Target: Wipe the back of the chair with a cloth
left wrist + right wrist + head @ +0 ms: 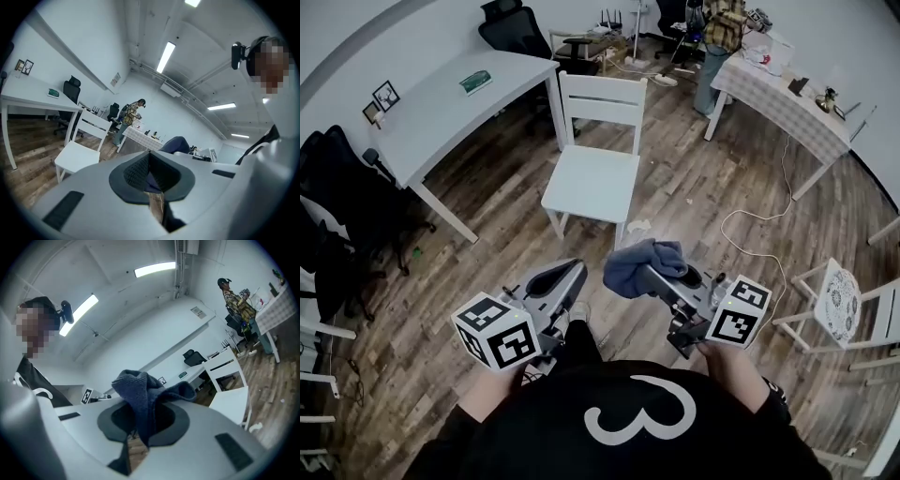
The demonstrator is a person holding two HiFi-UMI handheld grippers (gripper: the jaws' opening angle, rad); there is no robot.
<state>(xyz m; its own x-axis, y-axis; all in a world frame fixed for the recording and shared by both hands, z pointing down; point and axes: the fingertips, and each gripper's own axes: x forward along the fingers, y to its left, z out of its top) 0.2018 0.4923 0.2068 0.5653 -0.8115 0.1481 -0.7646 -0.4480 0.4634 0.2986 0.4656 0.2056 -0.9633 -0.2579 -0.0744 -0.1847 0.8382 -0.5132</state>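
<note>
1. Head view: the right gripper [649, 274] is clenched on a dark blue knitted cloth [643, 262], which is bunched over its tips. The right gripper view shows the same, with a fold pinched between the jaws.
2. The left gripper [569, 273] is clenched with nothing in it; in the left gripper view its pads [140, 169] meet.
3. The white wooden chair [592, 173] stands on the wood floor [487, 216], well apart from both grippers. Its seat faces the person and its slatted back [602, 100] is on the far side. Wiping hasn't started yet.
4. Risk: only a fold of the cloth is pinched, so dragging it along the slats may pull it free.
5. Risk: the chair looks light, so a push on the back could slide or tip it, and nothing steadies it.
6. Risk: a white cable [750, 225] loops on the floor to the right of the path and could catch a foot.
7. Counts: two grippers, one cloth, and one chair ahead. A second white chair [848, 305] is at the right edge, and one long white desk [441, 108] is on the left.
</note>
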